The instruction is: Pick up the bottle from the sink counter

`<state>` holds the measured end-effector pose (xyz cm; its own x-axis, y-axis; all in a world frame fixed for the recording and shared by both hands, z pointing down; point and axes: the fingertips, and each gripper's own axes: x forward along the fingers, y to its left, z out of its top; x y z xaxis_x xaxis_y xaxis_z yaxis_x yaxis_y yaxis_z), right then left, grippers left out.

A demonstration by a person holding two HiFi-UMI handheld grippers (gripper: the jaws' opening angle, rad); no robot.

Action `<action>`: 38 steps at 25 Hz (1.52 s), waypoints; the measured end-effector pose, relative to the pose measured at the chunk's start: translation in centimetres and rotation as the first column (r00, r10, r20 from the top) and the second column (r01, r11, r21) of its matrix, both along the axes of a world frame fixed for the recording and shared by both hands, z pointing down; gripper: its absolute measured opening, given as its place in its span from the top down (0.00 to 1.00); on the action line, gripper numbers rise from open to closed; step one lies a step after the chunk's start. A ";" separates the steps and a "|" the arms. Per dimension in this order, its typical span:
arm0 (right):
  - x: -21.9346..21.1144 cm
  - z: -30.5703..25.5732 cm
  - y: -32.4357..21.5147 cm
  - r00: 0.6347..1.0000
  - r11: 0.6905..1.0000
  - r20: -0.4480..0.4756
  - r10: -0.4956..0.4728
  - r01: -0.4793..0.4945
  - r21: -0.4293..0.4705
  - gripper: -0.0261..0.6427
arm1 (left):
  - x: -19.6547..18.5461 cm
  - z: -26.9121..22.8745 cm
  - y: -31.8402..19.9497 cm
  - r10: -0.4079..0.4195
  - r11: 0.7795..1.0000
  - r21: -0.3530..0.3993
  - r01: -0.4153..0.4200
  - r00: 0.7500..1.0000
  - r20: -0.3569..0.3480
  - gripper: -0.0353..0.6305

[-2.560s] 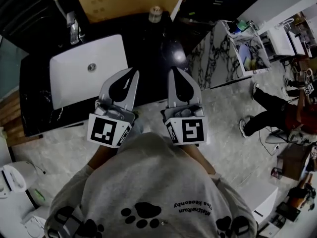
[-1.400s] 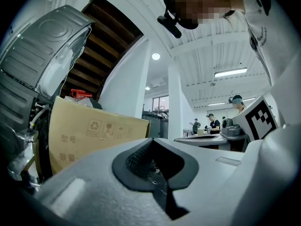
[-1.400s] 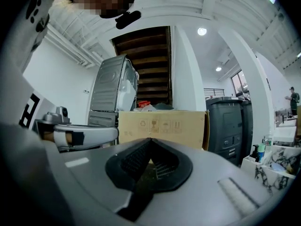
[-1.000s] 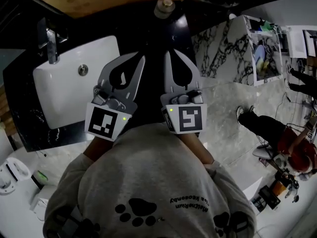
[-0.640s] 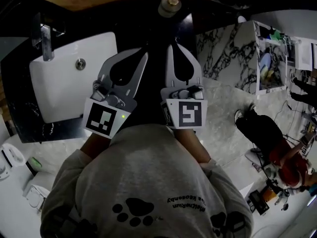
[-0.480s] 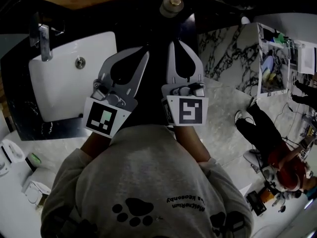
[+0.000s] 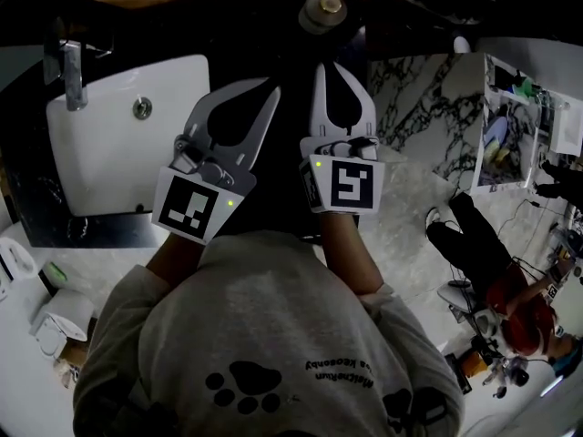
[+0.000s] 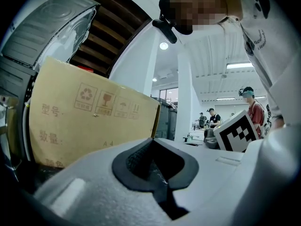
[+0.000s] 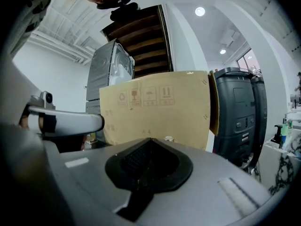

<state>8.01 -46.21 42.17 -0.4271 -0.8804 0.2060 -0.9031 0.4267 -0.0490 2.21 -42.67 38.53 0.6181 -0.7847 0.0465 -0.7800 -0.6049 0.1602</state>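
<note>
Bottle just ahead of right hand-held gripper, apart

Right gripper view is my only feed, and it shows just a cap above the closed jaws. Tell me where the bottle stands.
Observer: In the head view the bottle stands on the black counter, straight ahead of the right gripper and clear of its tips.
Operator: Report the left gripper.
Observer: The left gripper is shut on nothing, side by side with the right one.
Operator: Name what lies to its left.
Observer: A white sink basin, with a faucet at its far edge.
</note>
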 end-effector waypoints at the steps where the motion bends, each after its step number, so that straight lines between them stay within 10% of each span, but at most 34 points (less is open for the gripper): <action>1: 0.0 0.3 -0.3 1.000 1.000 -0.001 -0.004 0.004 -0.004 0.96 | 0.1 0.2 -0.2 -0.004 1.000 -0.003 0.004 1.000 0.001 0.95; 38: -0.2 7.5 -11.0 0.997 0.996 -0.077 -0.011 0.004 -0.093 0.40 | -0.1 4.3 -3.3 -0.029 0.995 -0.092 0.030 1.000 0.006 0.95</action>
<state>7.81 -57.19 49.68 -0.4133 -0.8529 0.3190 -0.9024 0.4305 -0.0182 2.10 -45.97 42.79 0.5942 -0.7949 0.1224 -0.7983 -0.5644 0.2102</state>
